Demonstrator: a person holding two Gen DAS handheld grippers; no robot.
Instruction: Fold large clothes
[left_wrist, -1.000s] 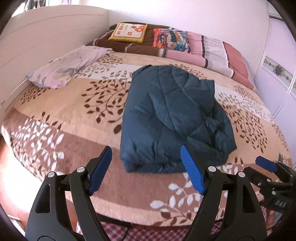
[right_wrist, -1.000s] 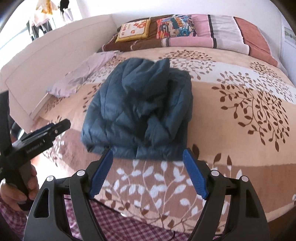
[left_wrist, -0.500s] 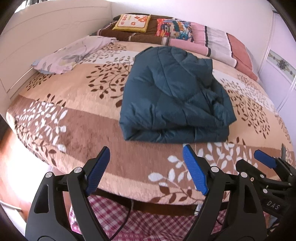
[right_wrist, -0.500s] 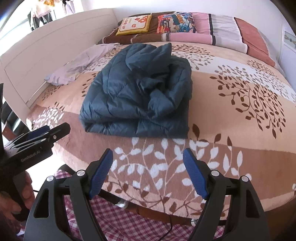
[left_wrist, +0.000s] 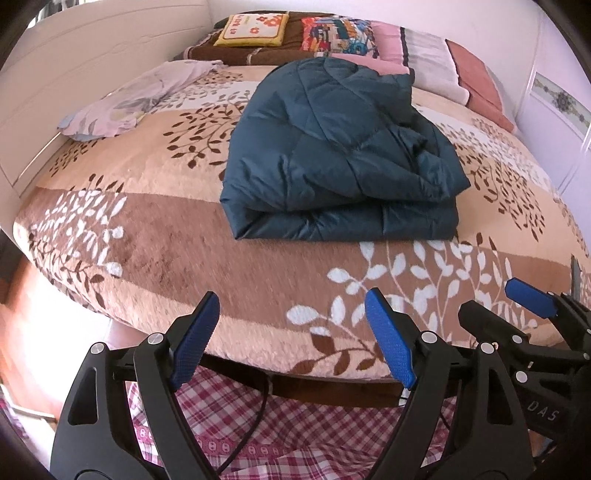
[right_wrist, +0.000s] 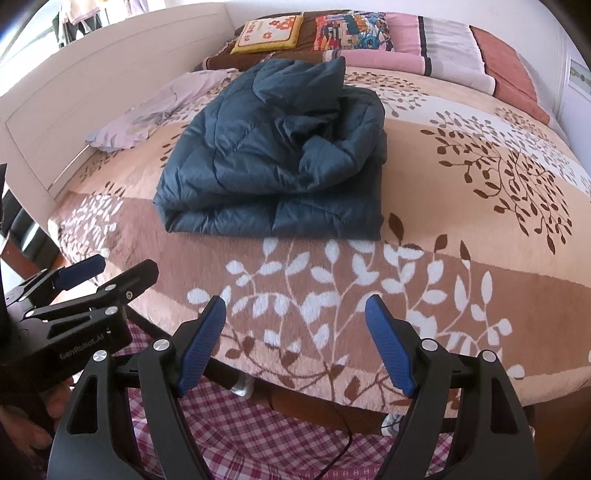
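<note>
A dark teal quilted jacket (left_wrist: 340, 155) lies folded into a thick bundle on the bed's leaf-patterned blanket (left_wrist: 155, 251); it also shows in the right wrist view (right_wrist: 280, 158). My left gripper (left_wrist: 291, 339) is open and empty, held off the bed's near edge, well short of the jacket. My right gripper (right_wrist: 295, 343) is open and empty too, beside the left one at the bed's edge. The right gripper shows at the lower right of the left wrist view (left_wrist: 517, 321), and the left gripper at the lower left of the right wrist view (right_wrist: 99, 277).
A crumpled lilac garment (left_wrist: 136, 99) lies at the bed's far left by the white side board (left_wrist: 74, 74). Pillows and cushions (left_wrist: 332, 33) line the head of the bed. A white wardrobe (left_wrist: 561, 110) stands at the right. Red checked cloth (left_wrist: 295, 424) and a cable hang below me.
Both grippers have drawn back and down from the jacket to beyond the bed's near edge. The jacket stays folded and still. Both stay open.
</note>
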